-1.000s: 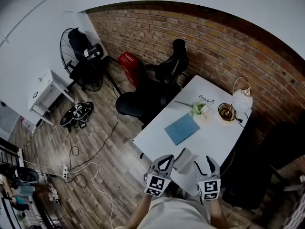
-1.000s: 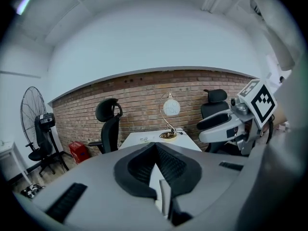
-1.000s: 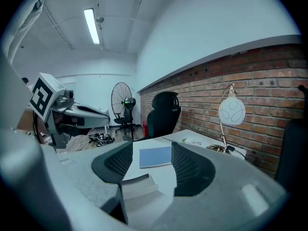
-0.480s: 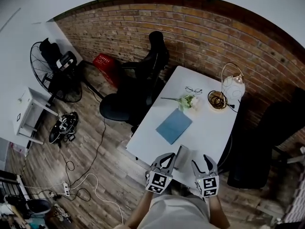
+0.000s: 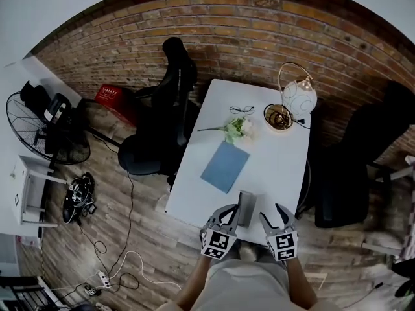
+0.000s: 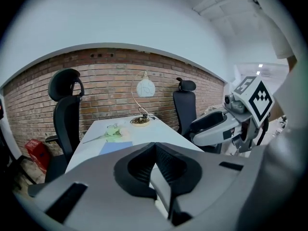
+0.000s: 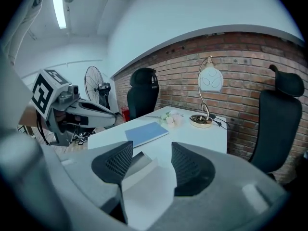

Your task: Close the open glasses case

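The grey glasses case point(image 5: 245, 207) lies near the front edge of the white table point(image 5: 279, 167), between my two grippers. In the right gripper view the glasses case point(image 7: 139, 166) sits just ahead of and below the jaws, its lid raised. My left gripper point(image 5: 227, 214) hovers at the case's left side with its jaws together and nothing held; its pads meet at the tip in the left gripper view point(image 6: 155, 147). My right gripper point(image 5: 273, 214) hangs to the case's right, open and empty, its pads point(image 7: 114, 161) well apart.
A blue notebook point(image 5: 225, 166) lies mid-table, with a flower sprig point(image 5: 235, 129), folded glasses point(image 5: 241, 109), a gold dish point(image 5: 279, 116) and a globe lamp point(image 5: 298, 98) farther back. Black office chairs stand left point(image 5: 162, 118) and right point(image 5: 356, 167) of the table. A brick wall runs behind.
The head view has swung so the table sits more centred and upright in the picture. Both grippers stay by the case at the table's near edge, jaws unchanged.
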`<state>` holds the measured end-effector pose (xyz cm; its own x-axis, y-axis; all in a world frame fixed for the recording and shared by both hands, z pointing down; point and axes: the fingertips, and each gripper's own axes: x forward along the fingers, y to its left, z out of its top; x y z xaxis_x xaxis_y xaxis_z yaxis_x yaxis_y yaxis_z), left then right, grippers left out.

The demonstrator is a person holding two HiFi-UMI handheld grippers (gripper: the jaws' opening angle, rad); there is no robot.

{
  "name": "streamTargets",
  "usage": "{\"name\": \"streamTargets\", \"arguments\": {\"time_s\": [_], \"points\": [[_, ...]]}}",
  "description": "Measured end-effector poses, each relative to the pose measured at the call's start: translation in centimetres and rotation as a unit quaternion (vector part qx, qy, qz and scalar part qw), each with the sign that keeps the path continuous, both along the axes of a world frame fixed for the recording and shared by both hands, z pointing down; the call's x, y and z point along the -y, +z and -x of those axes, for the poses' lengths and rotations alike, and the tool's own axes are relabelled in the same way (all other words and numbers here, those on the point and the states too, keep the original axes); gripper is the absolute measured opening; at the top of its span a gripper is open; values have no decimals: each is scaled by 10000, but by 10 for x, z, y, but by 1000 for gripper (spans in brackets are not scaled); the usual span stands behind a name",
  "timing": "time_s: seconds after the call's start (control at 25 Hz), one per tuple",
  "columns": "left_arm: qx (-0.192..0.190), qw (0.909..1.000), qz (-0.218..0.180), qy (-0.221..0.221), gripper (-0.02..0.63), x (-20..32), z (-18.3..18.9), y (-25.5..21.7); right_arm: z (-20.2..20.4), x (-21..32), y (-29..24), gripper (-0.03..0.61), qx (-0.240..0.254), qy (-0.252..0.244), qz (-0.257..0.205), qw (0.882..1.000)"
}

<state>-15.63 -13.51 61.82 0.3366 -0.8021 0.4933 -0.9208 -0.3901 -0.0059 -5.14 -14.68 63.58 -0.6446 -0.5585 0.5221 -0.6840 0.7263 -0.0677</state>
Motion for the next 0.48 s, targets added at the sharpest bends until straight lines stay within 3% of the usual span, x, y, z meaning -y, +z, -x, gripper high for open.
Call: {"name": "streamTargets", "arguments": {"time_s": [0.48], "points": [[-19,9965,404,726,3,9,-11,40,0,-4,29,253,-86,601,365,9975]]}}
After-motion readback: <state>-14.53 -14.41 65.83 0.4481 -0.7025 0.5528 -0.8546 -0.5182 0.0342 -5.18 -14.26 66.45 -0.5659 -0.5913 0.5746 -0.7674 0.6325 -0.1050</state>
